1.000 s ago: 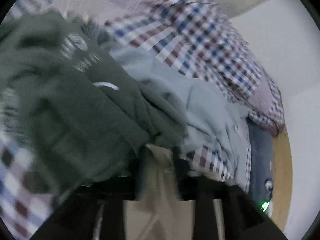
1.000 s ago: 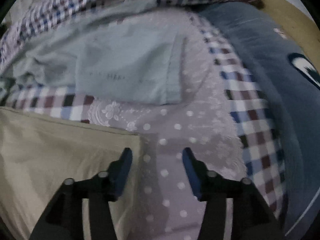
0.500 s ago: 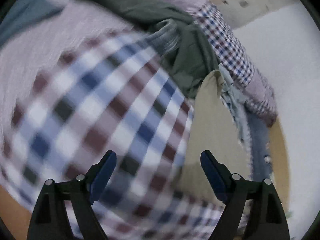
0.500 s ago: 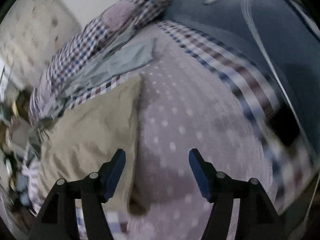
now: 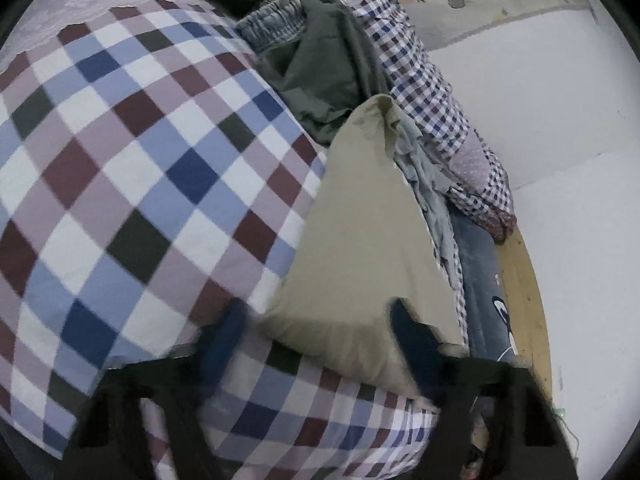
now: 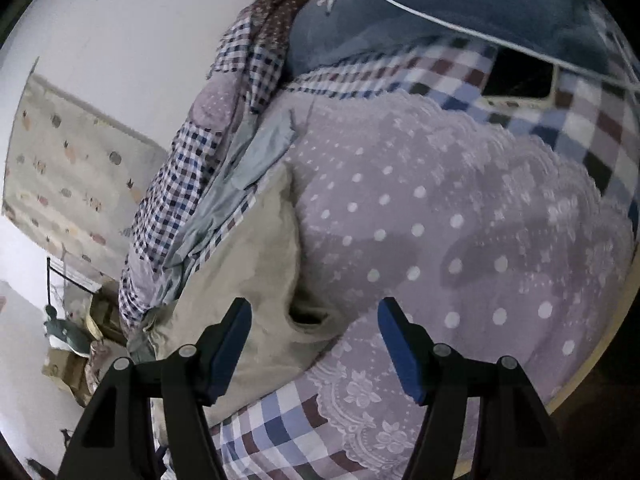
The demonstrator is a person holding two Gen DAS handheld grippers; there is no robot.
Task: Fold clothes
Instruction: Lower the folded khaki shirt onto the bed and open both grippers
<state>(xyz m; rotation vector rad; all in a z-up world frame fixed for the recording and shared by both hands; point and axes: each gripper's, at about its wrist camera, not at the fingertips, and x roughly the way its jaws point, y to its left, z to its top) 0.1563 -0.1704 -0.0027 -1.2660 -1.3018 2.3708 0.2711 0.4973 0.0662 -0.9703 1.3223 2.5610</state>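
Risk: snagging the checked bedcover [image 5: 132,184] together with the beige garment [image 5: 360,240], lying flat on the bed near the clothes pile [image 5: 320,52]. Left gripper [image 5: 316,332] and right gripper [image 6: 314,316]: fingers spread, empty, straddling garment edges. Low approach pinches both layers.

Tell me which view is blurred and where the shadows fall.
Left wrist view: the left gripper fingers are smeared by motion blur, while the beige cloth stays fairly sharp. Right wrist view: the right gripper is crisp; soft finger shadows fall on the dotted lilac bedcover, and the fisheye bends the edges.
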